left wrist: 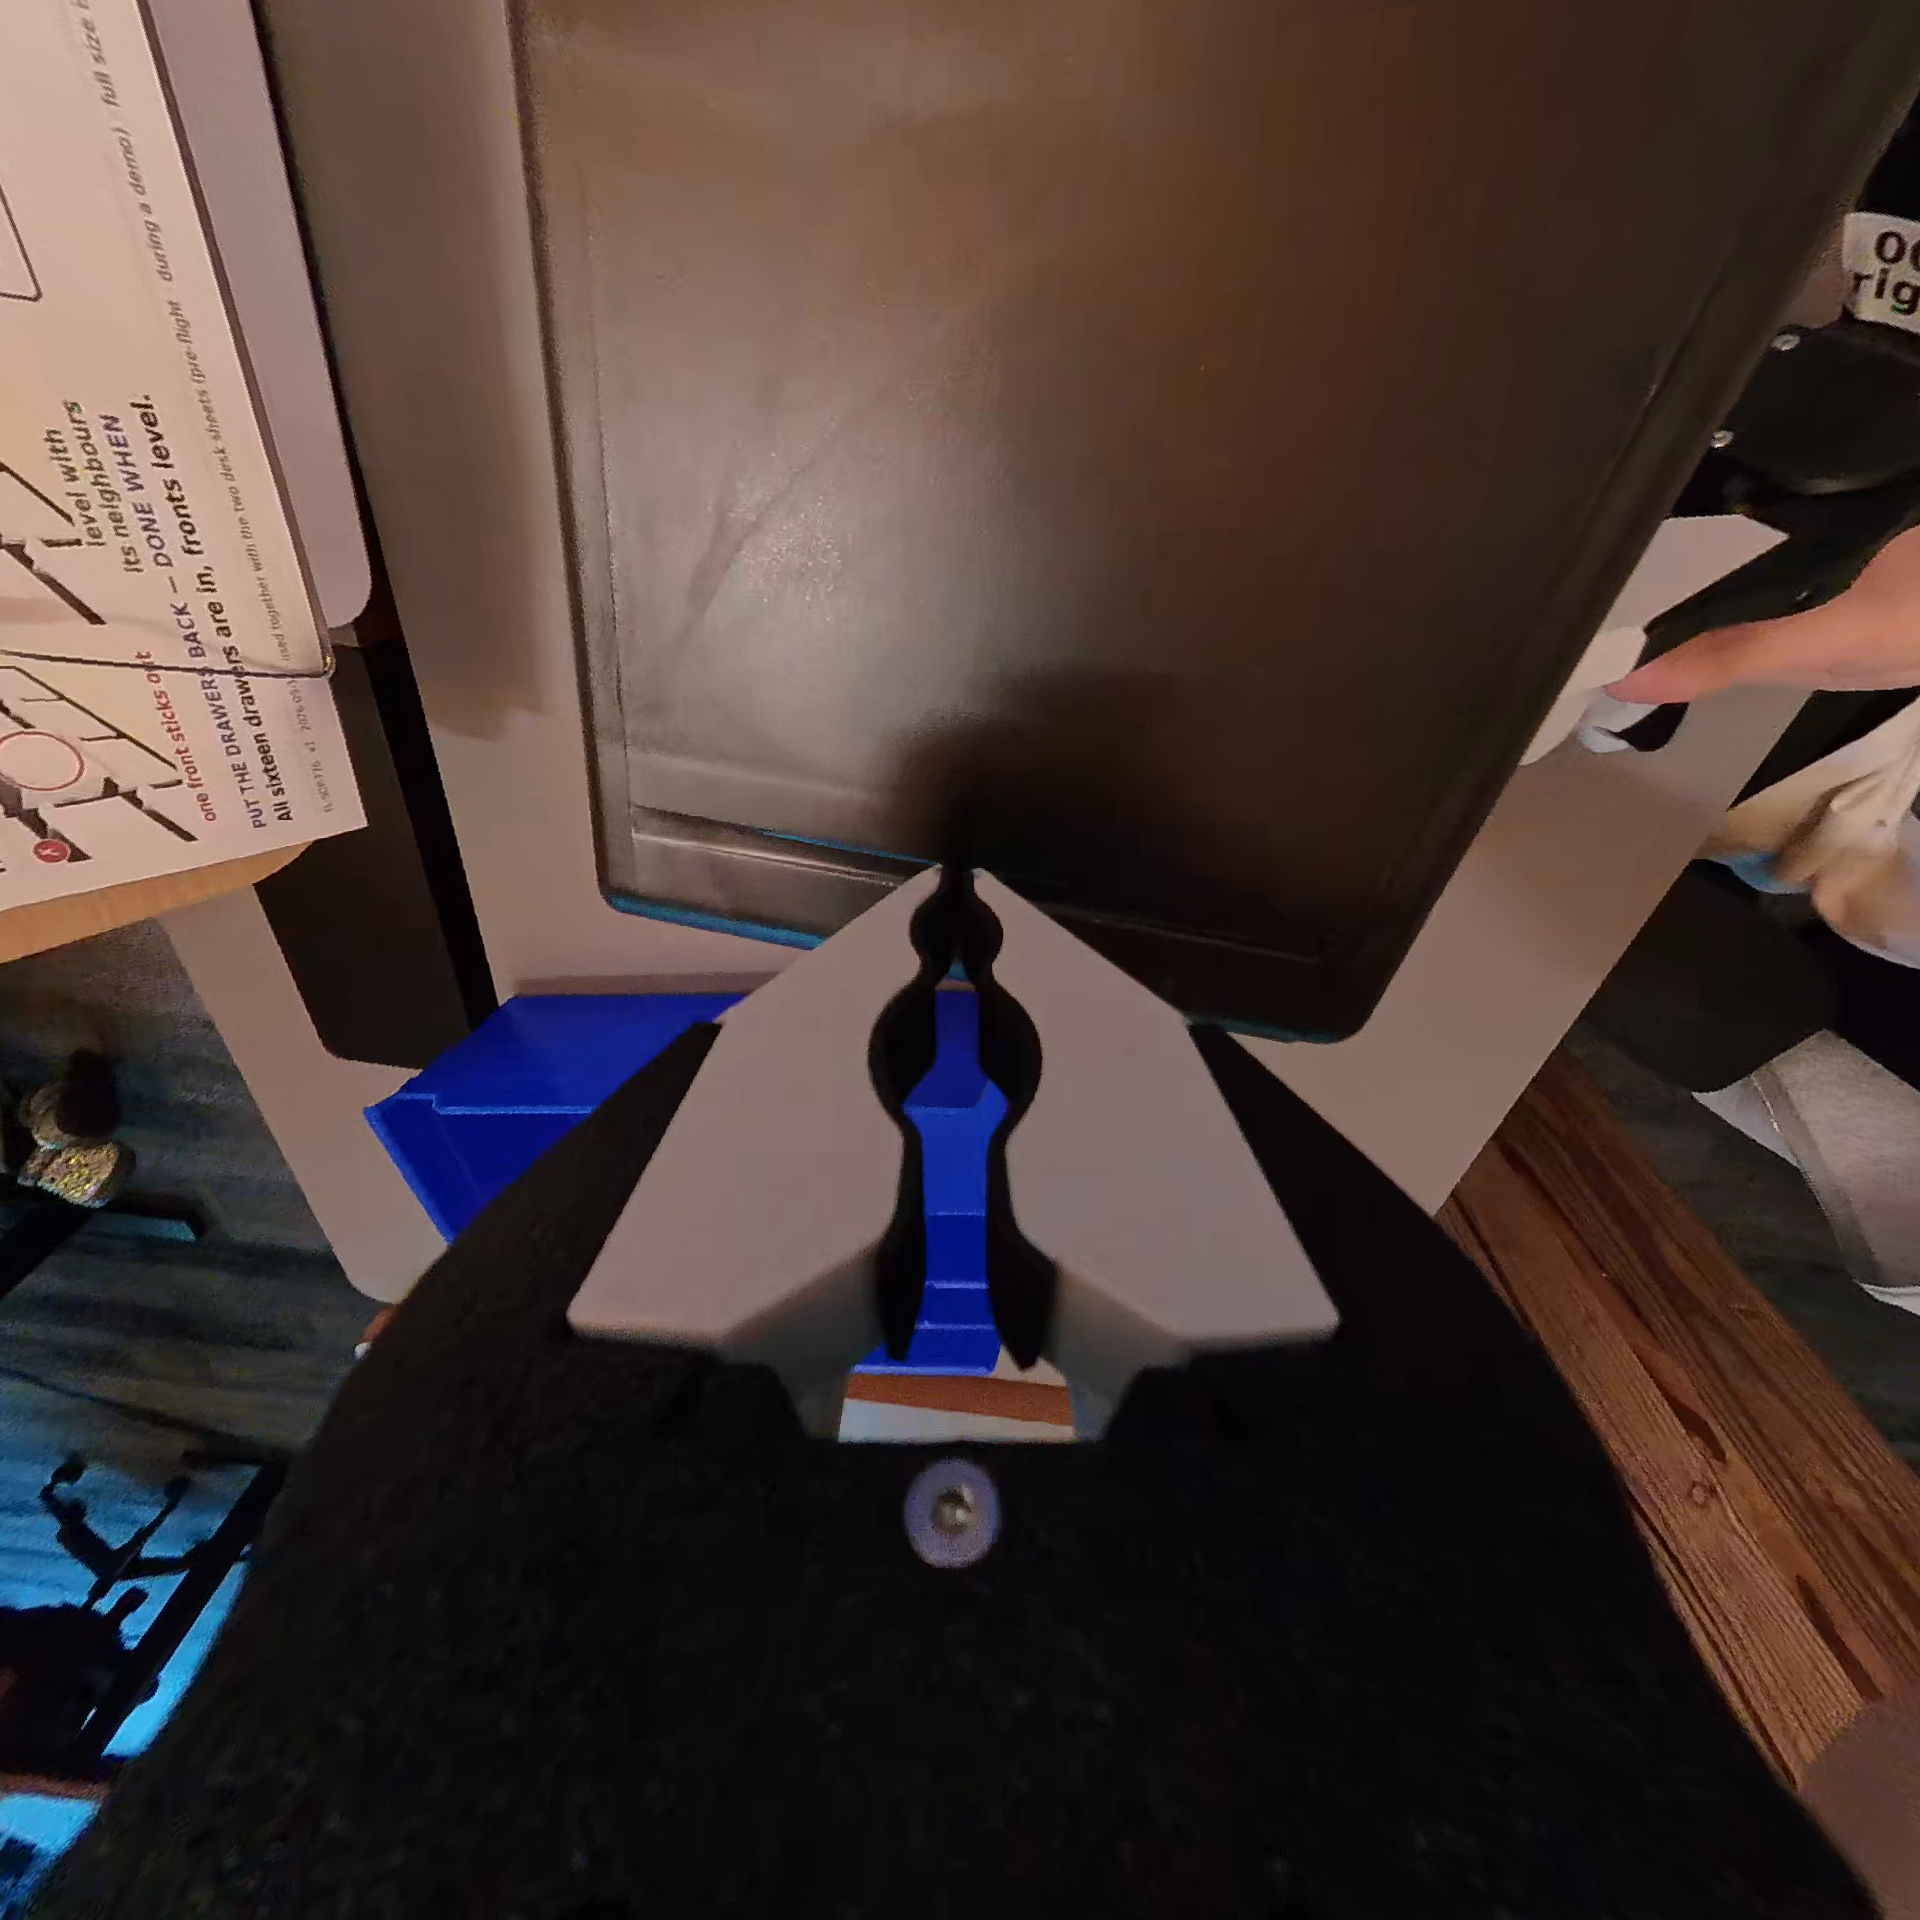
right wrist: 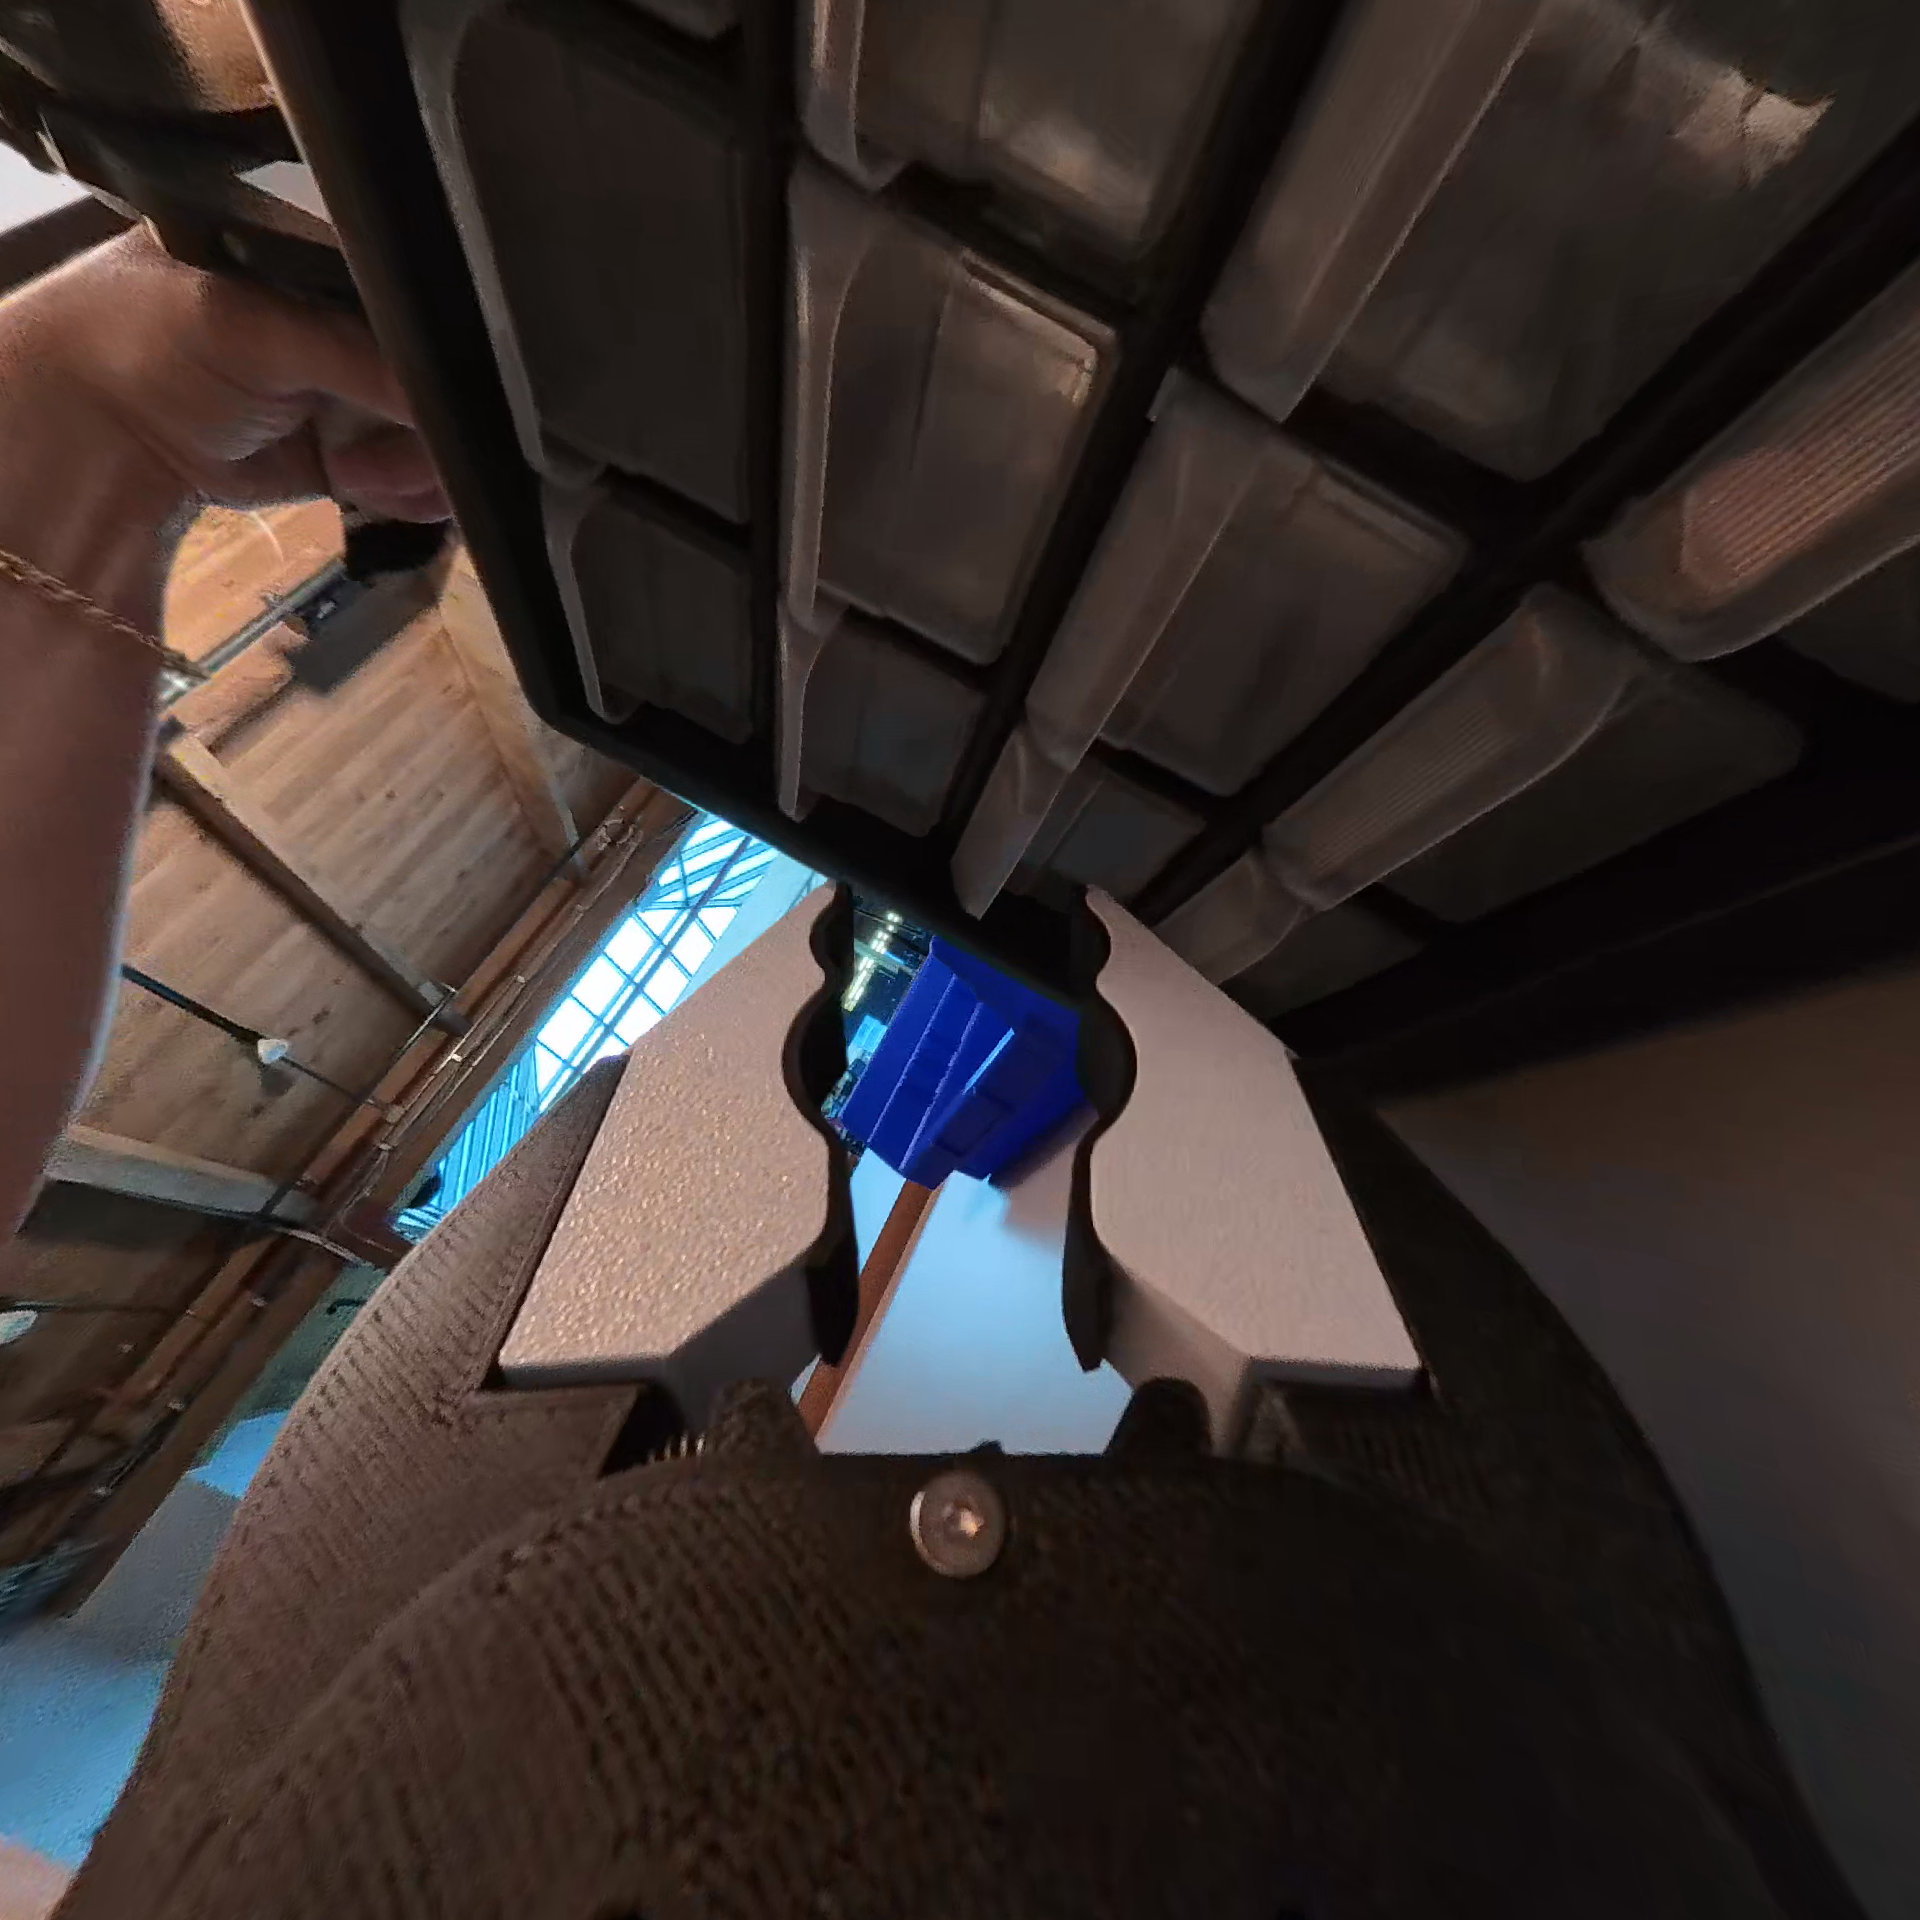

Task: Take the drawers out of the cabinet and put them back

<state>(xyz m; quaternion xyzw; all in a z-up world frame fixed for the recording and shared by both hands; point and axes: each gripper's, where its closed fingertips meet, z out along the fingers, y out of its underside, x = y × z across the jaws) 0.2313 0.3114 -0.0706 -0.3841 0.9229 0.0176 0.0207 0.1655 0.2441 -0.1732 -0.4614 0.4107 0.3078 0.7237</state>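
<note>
Here, in the left wrist view, we see our left hand-held gripper (left wrist: 956,883) at the centre of the frame with its grey fingers (left wrist: 748,1153) drawn together until the tips meet; they pinch the lower edge of the dark back panel of the cabinet (left wrist: 1091,436), which fills the upper middle. Under the fingers, low in the centre, a blue bin (left wrist: 520,1081) sits on the white bench (left wrist: 1538,914). A printed instruction sheet (left wrist: 135,540) stands at the upper left, and a person's hand (left wrist: 1787,655) reaches in at the right edge beside the cabinet.

In the right wrist view, our right hand-held gripper (right wrist: 961,914) has its fingers (right wrist: 707,1164) spread apart, gripping nothing, with the tips just under the lower rim of the cabinet (right wrist: 665,748) front. Through the gap we see the blue bin (right wrist: 956,1070) against the white bench (right wrist: 1558,1247). Beyond, the translucent drawers (right wrist: 935,416) fill the upper half, all seated in their slots in the black frame. A hand (right wrist: 208,416) at the upper left holds the cabinet's side edge, and wooden ceiling beams (right wrist: 312,883) run behind.
</note>
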